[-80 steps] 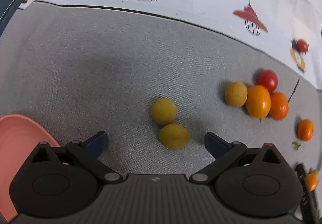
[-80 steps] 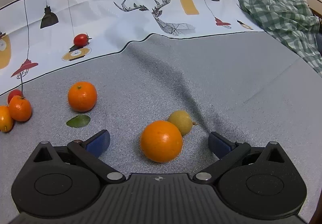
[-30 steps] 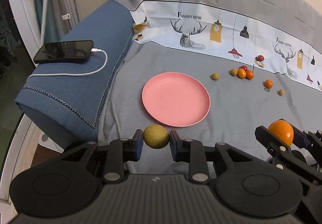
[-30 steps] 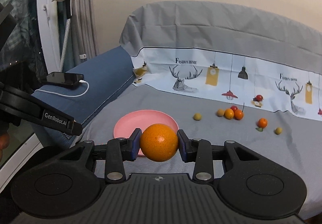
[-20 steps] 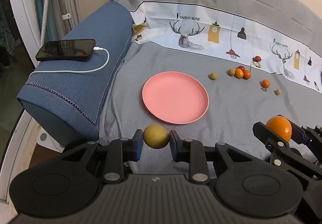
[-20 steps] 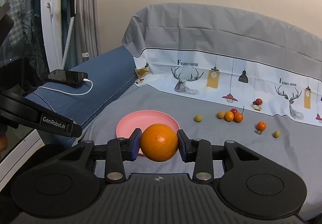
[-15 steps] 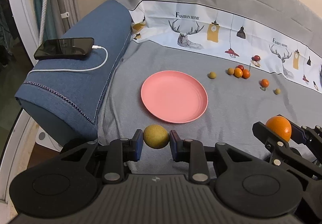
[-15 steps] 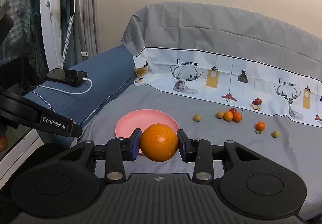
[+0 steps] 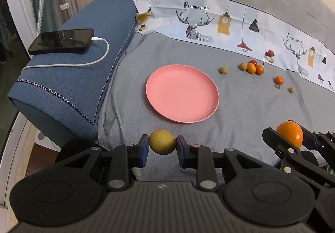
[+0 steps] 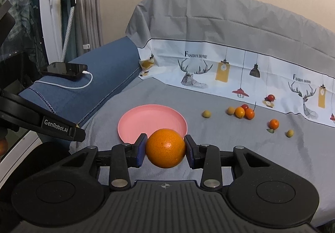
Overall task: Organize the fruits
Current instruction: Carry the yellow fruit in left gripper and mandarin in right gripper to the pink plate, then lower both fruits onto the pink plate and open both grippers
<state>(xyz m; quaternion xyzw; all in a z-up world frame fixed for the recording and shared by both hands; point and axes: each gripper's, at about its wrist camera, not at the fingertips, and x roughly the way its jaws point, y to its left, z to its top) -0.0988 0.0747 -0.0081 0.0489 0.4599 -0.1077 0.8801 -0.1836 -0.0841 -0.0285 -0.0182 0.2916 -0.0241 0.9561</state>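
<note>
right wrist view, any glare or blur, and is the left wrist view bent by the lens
Right wrist view: sharp, with one small glare spot on the orange. Left wrist view: also sharp, but fisheye-bent, so the printed cloth band curves and corners go dark.

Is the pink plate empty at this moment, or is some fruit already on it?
Empty. The pink plate shows only bare surface; the yellow fruit and the orange are each clamped in a gripper.
</note>
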